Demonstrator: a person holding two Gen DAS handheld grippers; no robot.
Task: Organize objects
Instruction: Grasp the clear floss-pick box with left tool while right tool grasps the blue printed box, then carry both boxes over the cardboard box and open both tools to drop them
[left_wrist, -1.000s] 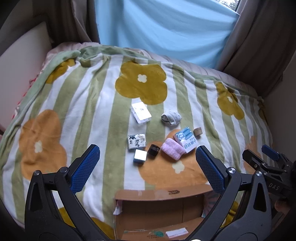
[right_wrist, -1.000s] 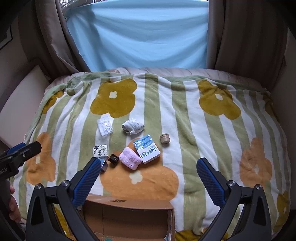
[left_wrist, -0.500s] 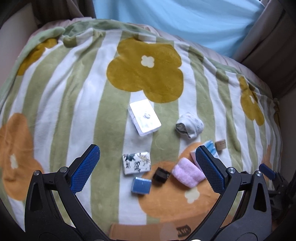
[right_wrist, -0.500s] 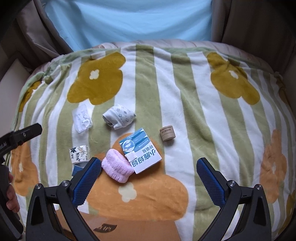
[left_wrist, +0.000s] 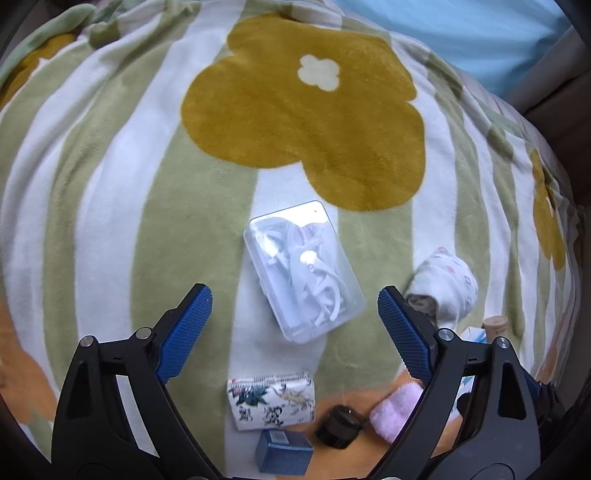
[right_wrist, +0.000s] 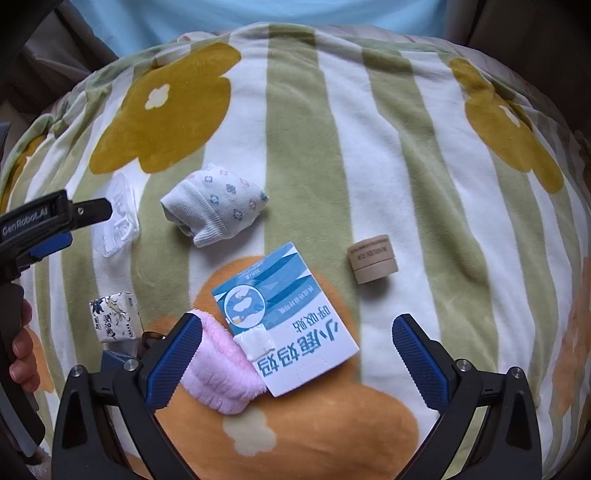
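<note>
Left wrist view looks down on a green-and-white striped blanket (left_wrist: 122, 192) with mustard flowers. Over it the left gripper (left_wrist: 294, 326) has just been narrowing its jaws, which are spread apart with only the near end of a clear plastic case (left_wrist: 303, 269) between them, untouched. Right wrist view shows the right gripper (right_wrist: 297, 360) spread wide around a blue-and-white box (right_wrist: 284, 317), not touching it; a pink cloth (right_wrist: 221, 373) lies against the left pad. Nearby lie a rolled sock (right_wrist: 214, 203) and a small tan jar (right_wrist: 373, 258).
</note>
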